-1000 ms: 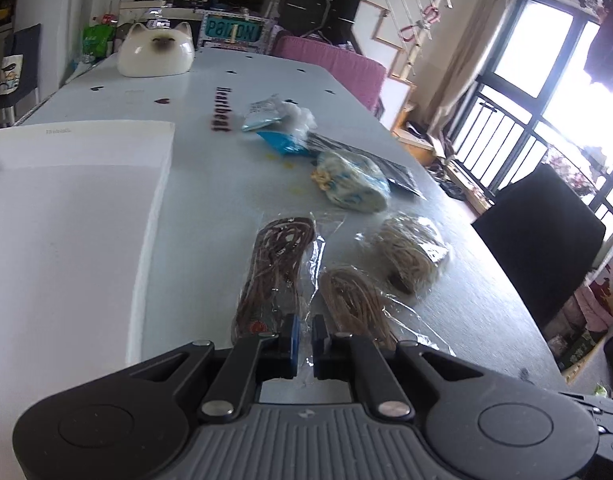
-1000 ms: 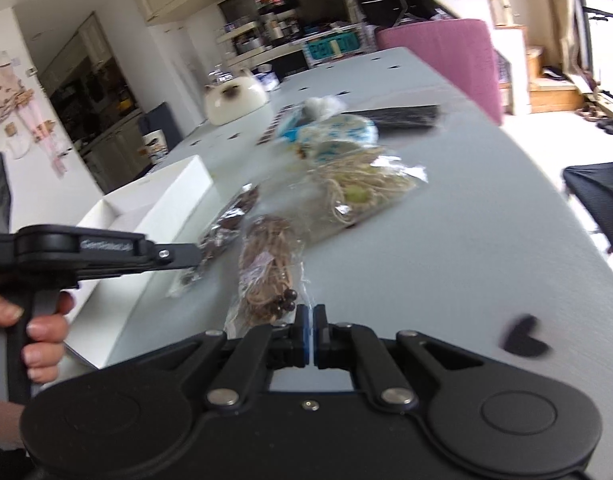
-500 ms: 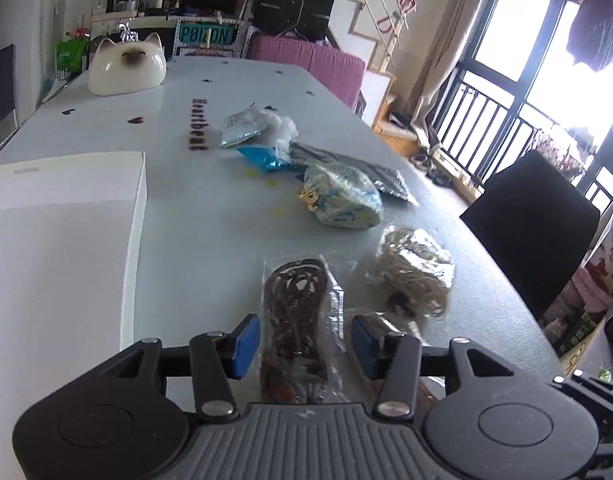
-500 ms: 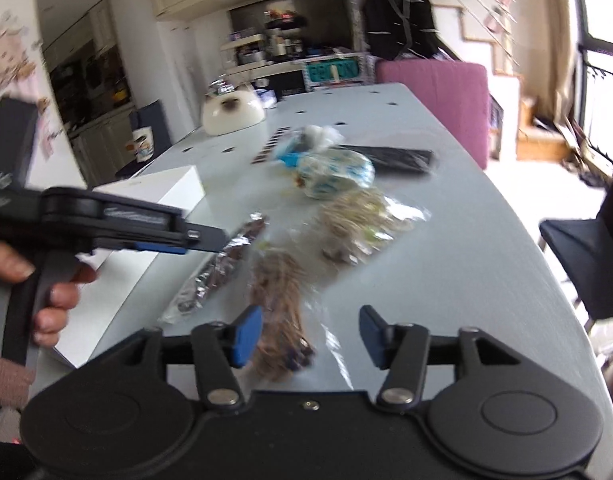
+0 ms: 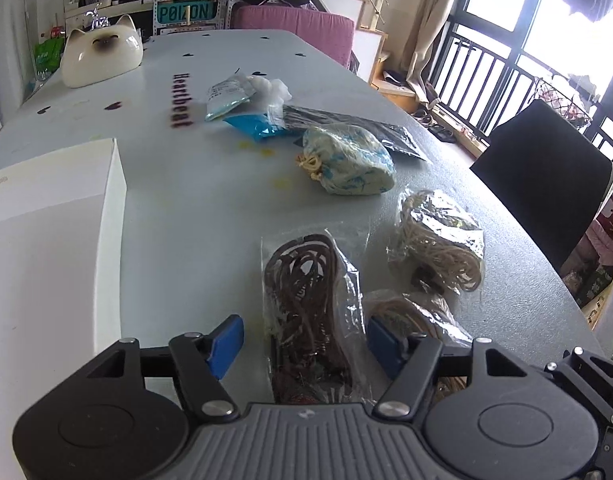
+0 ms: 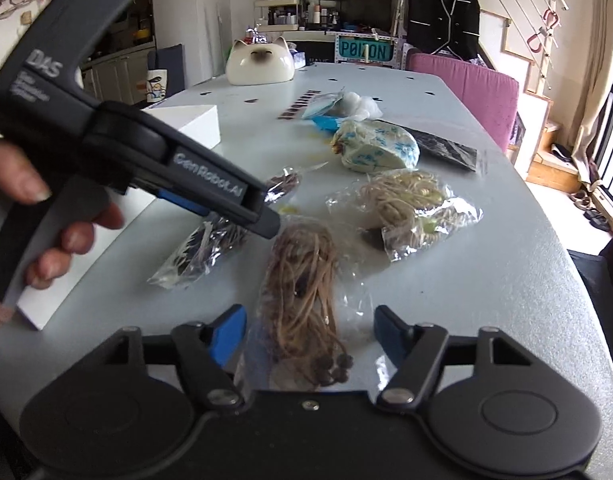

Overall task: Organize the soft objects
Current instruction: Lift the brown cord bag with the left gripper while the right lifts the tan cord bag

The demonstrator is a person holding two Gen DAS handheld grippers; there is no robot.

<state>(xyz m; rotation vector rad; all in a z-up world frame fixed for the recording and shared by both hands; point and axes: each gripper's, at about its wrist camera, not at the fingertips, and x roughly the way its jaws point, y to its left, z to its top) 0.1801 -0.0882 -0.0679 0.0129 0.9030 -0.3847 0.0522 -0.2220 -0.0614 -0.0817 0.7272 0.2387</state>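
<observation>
left gripper (image 5: pixel 304 344) opening over bagged dark cord (image 5: pixel 310 304)

The table (image 5: pixel 194 216) has a smooth, matt grey top. Three bags of cord, dark brown (image 5: pixel 306 300), tan (image 6: pixel 302 280) and cream (image 6: pixel 402 208), are clear, crinkled, glossy plastic. The drawstring pouch (image 5: pixel 346 160) looks like soft printed cloth. The white box (image 5: pixel 46 240) is matt card. The cat-shaped ornament (image 6: pixel 260 62) is glossy, like glazed ceramic.
</observation>
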